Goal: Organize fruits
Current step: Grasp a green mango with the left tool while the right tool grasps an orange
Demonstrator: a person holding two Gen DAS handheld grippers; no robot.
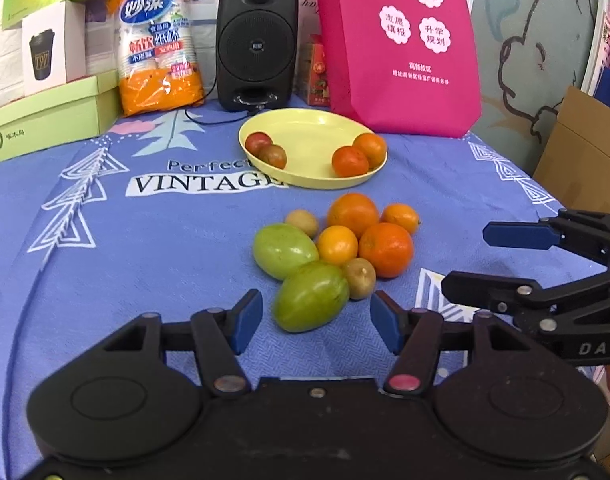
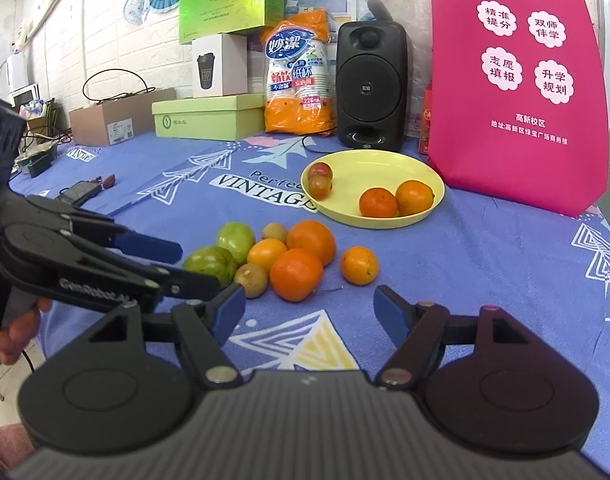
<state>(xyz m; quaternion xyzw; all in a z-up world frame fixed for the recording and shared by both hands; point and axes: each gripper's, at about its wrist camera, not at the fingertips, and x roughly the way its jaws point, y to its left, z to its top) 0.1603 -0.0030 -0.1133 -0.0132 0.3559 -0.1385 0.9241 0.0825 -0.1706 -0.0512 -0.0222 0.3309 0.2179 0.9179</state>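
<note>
A pile of fruit lies on the blue cloth: two green tomatoes (image 1: pixel 311 296) (image 1: pixel 284 249), several oranges (image 1: pixel 385 249) (image 2: pixel 296 274) and two small brown fruits (image 1: pixel 359 278). Behind it a yellow plate (image 1: pixel 317 184) (image 2: pixel 369 222) holds two reddish tomatoes (image 1: pixel 265 149) and two small oranges (image 1: pixel 359 155). My left gripper (image 1: pixel 316 320) (image 2: pixel 199 266) is open, its blue pads just short of the nearest green tomato and to either side of it. My right gripper (image 2: pixel 309 312) (image 1: pixel 465 260) is open over bare cloth, just in front of the nearest orange.
A pink bag (image 1: pixel 397 40), a black speaker (image 1: pixel 257 40), an orange pack of paper cups (image 1: pixel 157 44) and green boxes (image 1: pixel 45 120) line the back. A cardboard box (image 1: pixel 577 152) stands past the right table edge. A hand (image 2: pixel 13 336) holds the left gripper.
</note>
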